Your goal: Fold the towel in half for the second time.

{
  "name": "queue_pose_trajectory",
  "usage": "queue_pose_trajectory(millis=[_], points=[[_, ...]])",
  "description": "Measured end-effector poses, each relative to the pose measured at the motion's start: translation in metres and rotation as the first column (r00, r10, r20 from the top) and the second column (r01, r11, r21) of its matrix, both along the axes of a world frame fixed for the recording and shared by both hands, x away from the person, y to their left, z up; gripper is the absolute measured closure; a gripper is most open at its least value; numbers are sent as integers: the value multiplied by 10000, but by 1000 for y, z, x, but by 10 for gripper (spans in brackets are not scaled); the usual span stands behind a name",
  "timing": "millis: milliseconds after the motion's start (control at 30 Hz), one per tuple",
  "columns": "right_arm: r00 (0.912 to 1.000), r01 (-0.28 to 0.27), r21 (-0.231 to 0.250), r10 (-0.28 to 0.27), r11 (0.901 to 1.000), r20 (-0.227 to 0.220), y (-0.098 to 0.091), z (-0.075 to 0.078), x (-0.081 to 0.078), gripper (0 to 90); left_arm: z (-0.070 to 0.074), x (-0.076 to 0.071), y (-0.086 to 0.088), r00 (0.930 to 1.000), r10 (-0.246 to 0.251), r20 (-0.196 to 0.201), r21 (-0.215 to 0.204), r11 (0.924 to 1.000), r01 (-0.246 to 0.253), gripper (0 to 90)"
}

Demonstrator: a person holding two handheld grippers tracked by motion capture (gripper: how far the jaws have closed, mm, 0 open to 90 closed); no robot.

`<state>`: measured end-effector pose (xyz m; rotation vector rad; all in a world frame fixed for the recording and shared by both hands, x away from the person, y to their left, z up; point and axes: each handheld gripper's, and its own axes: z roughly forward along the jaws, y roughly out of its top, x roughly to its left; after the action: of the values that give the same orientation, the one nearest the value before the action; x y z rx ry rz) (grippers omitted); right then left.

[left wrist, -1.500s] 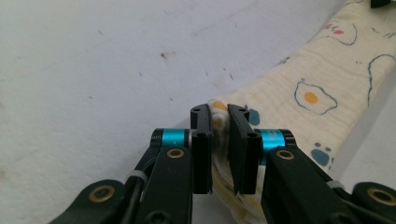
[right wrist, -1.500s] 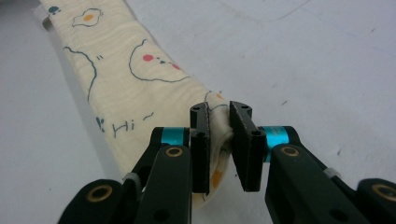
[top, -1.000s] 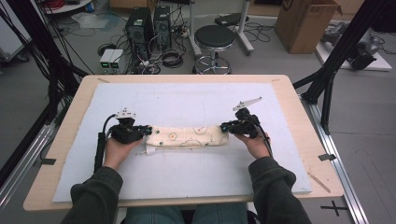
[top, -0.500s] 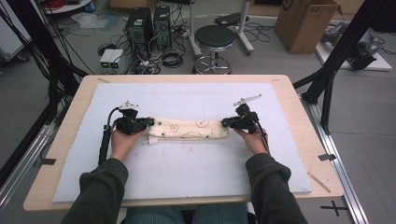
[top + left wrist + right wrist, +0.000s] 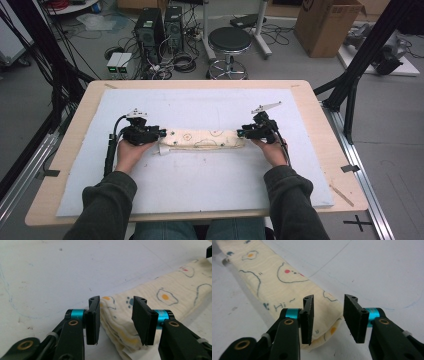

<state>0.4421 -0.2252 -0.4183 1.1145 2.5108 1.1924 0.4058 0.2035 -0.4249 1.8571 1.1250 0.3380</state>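
A: Start wide. You sit at a wooden tabletop point(image 5: 320, 125) with a white mat point(image 5: 210, 175) over most of it. Beyond it lie a grey floor, a black stool point(image 5: 229, 40), two computer towers point(image 5: 160, 22) in a tangle of cables, and a cardboard box point(image 5: 327, 25) at the back right. Black frame legs stand at both sides.

B: And the work itself?

A: The cloth point(image 5: 205, 139) lies mid-mat as a long narrow band, cream with egg and paw prints, running left to right between your hands. The layers at its ends suggest it is already folded lengthwise several times, so I judge that part done.

B: What are my tongs doing?

A: Your left tongs point(image 5: 116, 315) have just been opening. They stand apart around the band's left end, and the pads point(image 5: 93, 320) do not press it. Your right tongs point(image 5: 328, 316) have also just been opening. They are released too, with the right end lying under and between the jaws, free of any pinch.

B: So what is left?

A: Both ends are let go and the band rests flat. If you want a compact packet, you likely have to fold it across its length. A small white tag point(image 5: 162, 149) pokes out at the left end and could be tucked in.
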Motion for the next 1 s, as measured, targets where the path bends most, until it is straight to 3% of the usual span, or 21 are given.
queue_pose_trajectory(millis=[200, 333, 400, 467, 600, 700, 1000], points=[[9990, -443, 191, 440, 9988, 127, 1, 8, -10, 560, 3, -13, 1, 9980, -628, 104, 365, 9974, 624, 624], [9964, -828, -226, 832, 9963, 181, 10, 5, -16, 557, -5, -19, -2, 9921, -1203, -347, 846, 9888, 1229, 682], [9958, -901, -508, 907, 9946, 107, 13, 0, -18, 557, -7, -22, -2, 9926, -1190, -261, 916, 9884, 1209, 692], [9957, -915, -746, 921, 9930, 41, 14, -5, -19, 557, -9, -22, -2, 9913, -1249, -424, 1038, 9862, 1287, 695], [9961, -876, -699, 879, 9937, 8, 12, -12, -20, 559, -10, -22, -3, 9916, -1233, -391, 1177, 9849, 1271, 695], [9947, -980, -965, 1006, 9905, 228, 13, -12, -20, 559, -13, -22, -4, 9916, -1214, -452, 1386, 9822, 1266, 693], [9916, -1116, -1376, 1194, 9842, 496, 15, -13, -22, 557, -14, -21, -4, 9925, -1152, -413, 1463, 9819, 1200, 693]])
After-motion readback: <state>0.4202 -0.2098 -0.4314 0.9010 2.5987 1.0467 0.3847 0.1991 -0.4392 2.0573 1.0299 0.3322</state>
